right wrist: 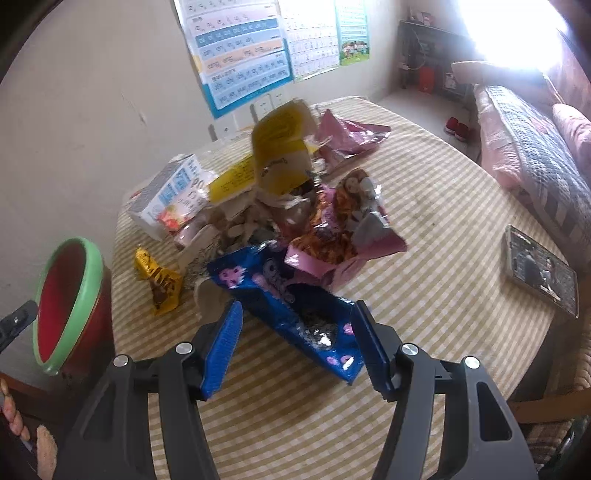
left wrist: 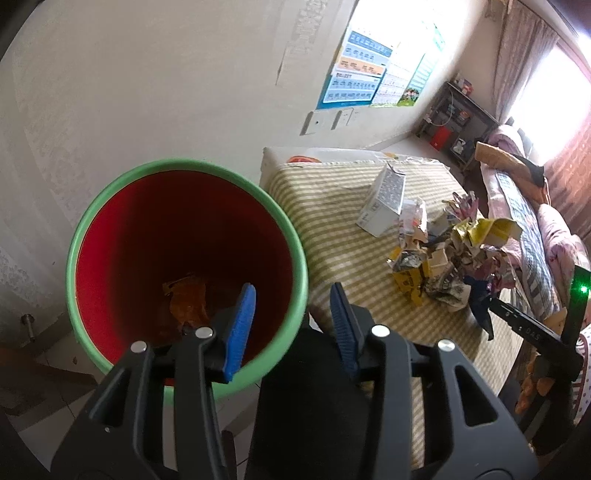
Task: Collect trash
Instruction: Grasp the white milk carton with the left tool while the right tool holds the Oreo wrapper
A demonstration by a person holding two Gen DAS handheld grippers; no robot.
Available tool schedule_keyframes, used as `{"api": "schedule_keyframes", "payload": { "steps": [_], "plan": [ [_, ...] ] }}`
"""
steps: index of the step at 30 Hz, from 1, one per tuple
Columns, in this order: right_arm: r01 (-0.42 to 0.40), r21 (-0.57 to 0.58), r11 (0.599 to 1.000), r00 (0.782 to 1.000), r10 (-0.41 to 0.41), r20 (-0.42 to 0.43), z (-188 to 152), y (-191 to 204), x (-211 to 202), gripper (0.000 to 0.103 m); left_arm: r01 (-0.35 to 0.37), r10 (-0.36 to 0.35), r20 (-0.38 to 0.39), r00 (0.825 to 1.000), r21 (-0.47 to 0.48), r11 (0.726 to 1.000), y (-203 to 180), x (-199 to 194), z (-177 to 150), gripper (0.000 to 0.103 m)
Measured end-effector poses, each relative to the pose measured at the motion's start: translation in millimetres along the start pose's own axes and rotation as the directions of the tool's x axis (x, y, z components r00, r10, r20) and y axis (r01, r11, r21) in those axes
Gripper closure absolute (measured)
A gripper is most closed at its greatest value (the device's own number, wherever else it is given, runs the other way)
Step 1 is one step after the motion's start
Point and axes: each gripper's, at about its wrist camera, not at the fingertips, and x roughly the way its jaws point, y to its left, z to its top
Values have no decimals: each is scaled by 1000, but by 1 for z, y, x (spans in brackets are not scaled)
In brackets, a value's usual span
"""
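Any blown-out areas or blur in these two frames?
Left wrist view: window blown out, posters washed by glare, bin interior sharp. Right wrist view: window clipped white, yellow box and wrapper pile smeared, table edge bent by the fisheye.

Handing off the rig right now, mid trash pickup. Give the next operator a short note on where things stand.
Left gripper: open, holding nothing, at the near rim of the red bin, which has a green rim.
Right gripper: open, straddling the blue wrapper, not yet closed on it.
Done: an orange wrapper is already at the bottom of the bin.
Left: the blue wrapper, the gold wrapper, the milk carton and the rest of the crumpled pile on the striped tablecloth.
A phone also lies on the tablecloth, apart from the pile.
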Motion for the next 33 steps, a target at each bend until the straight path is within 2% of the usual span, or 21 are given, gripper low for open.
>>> {"api": "schedule_keyframes", "payload": {
  "steps": [4,6,8,12,17,21,24,27,33],
  "plan": [
    [-20,-12,1000,999,20,-30,-1,3,10,47,5,-5,-8,1000,27,1000,-12,1,-1,62],
    [-40,-9,999,998,40,-52,0,2,17,72,6,-6,-13,1000,38,999,-17,2,-2,61],
    [-63,4,998,996,63,-67,-1,0,20,86,7,-6,-20,1000,55,998,-23,5,-2,61],
    [-108,35,994,994,109,-31,-3,-5,8,88,24,-21,-30,999,73,997,-37,12,2,61],
    [-172,51,984,985,171,24,-10,-4,-23,88,63,-58,-45,997,94,994,-63,37,24,58],
    [-180,46,983,984,180,4,-33,-2,-28,88,87,-85,-27,996,125,988,-90,59,52,58],
    [-181,49,982,983,182,-18,-39,-2,-25,88,84,-80,-37,996,133,988,-107,85,77,58],
    [-188,59,980,982,188,5,-36,-6,-28,87,83,-77,-63,995,104,991,-120,113,99,58],
    [-209,88,974,978,210,-1,-38,-15,-24,87,60,-43,-119,992,142,988,-140,145,110,58]
  ]
}}
